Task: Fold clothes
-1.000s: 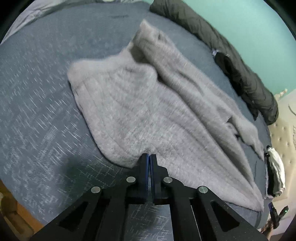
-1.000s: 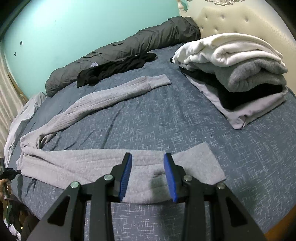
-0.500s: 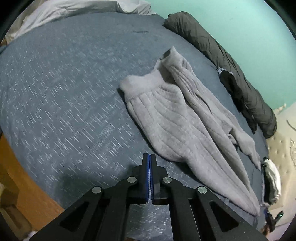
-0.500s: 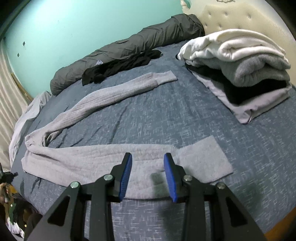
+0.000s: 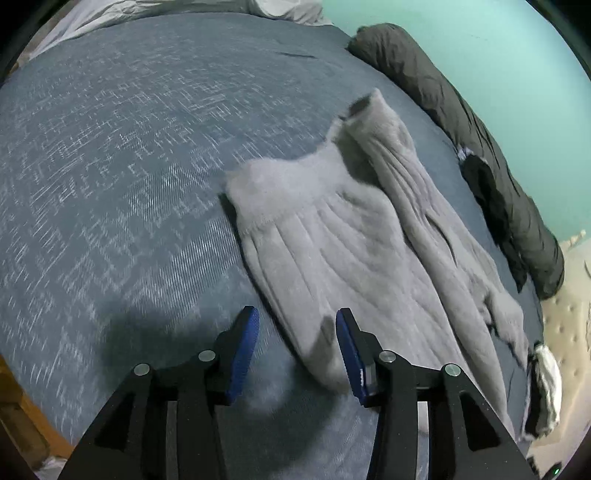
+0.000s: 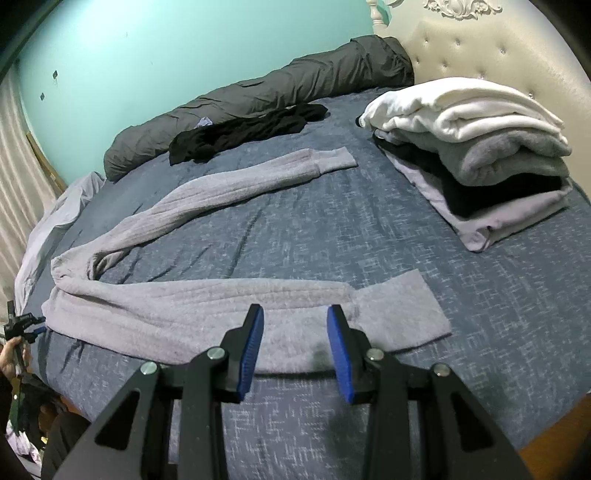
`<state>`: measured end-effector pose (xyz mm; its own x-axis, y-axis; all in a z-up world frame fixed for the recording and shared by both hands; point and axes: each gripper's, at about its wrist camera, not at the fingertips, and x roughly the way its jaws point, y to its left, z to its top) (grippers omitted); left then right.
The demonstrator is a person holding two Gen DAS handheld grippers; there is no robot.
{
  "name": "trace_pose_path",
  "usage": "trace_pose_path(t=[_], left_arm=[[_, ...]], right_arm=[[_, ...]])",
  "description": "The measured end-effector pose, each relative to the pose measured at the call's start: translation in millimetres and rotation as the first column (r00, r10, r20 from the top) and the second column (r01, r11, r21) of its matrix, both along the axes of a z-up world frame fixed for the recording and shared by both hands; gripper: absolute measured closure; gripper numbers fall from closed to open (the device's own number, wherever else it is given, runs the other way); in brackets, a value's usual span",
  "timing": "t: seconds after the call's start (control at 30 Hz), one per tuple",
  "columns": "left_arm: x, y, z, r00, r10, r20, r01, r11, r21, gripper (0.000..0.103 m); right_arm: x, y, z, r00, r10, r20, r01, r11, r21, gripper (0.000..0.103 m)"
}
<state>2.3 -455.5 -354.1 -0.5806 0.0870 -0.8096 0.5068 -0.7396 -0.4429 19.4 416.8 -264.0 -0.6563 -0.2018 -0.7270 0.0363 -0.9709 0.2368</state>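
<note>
Left wrist view: left tongs spread wide, gripping nothing, poised above one grey garment spread on one bed with a blue patterned cover. Two blue pads visible; right pad over the garment's near edge, left pad over bare cover. Whether touching the cloth, cannot tell. Ribbed band of the garment toward the left, two long parts running away toward the right. One dark bolster along the teal wall. Pale sheet bunched at the far edge of the bed.

Right wrist view: right tongs likewise parted, holding nothing, above the near leg of the same garment, close to its plain cuff. Two legs counted: near one lying straight across in front of the pads, far one curving up toward the bolster. Legs joined at the left, well apart at the cuffs. One black garment crumpled just beside the bolster. One stack of folded clothes at the right by the tufted headboard: white on top, grey beneath, then black, then pale lilac at the bottom, four layers counted. One hand at the left edge, gripping the other tool.
</note>
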Motion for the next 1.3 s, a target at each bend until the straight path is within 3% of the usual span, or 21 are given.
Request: trace_pose_path(t=[0.07,0.13,0.23,0.57,0.63,0.8,0.87,0.93,1.07,1.17,1.3], left_arm=[[-5,-5,-5,1.0,-0.006,-0.008,0.006,1.0,0.004,0.063],[-9,-8,-7,1.0,-0.018,-0.01,0.018,1.0,0.006,0.095],[-8,-11,-3,0.999,-0.022,-0.026,0.021,1.0,-0.004,0.099],[47,-32,50,0.993,-0.003,-0.116,-0.004,0.998,-0.062,0.1],[55,-34,47,0.993,0.011,-0.116,-0.017,0.999,-0.052,0.1],[55,-39,6,0.999,0.036,-0.031,-0.035,0.999,0.036,0.099],[53,-36,-3,0.999,0.045,-0.002,-0.045,0.998,0.037,0.094],[55,-35,-3,0.998,0.062,0.021,-0.062,0.998,0.027,0.077],[62,-33,16,0.998,0.053,0.026,-0.053,0.998,-0.026,0.075],[61,-32,35,0.999,0.05,0.013,-0.05,0.997,-0.053,0.073],[62,-21,62,1.0,0.016,-0.012,-0.017,0.996,-0.085,0.07]], right_arm=[[1,1,1,1.0,-0.009,0.008,0.009,1.0,0.018,0.067],[2,3,3,1.0,-0.017,0.015,0.017,0.999,0.034,0.067],[0,4,5,0.999,-0.027,0.017,0.027,0.999,0.044,0.067],[-20,1,3,0.999,-0.028,0.034,0.027,0.999,0.034,0.067],[-24,0,1,0.999,-0.027,0.041,0.026,0.999,0.026,0.067],[-31,1,-9,0.995,-0.022,0.092,0.02,0.999,0.027,0.067],[-30,6,-14,0.993,-0.029,0.117,0.026,0.999,0.029,0.067],[-28,12,-18,0.99,-0.038,0.136,0.036,0.999,0.02,0.067],[-30,28,-25,0.984,-0.067,0.164,0.068,0.998,-0.001,0.067],[-33,41,-30,0.979,-0.091,0.184,0.095,0.995,-0.016,0.053],[-37,58,-37,0.97,-0.121,0.211,0.131,0.991,-0.036,0.051]])
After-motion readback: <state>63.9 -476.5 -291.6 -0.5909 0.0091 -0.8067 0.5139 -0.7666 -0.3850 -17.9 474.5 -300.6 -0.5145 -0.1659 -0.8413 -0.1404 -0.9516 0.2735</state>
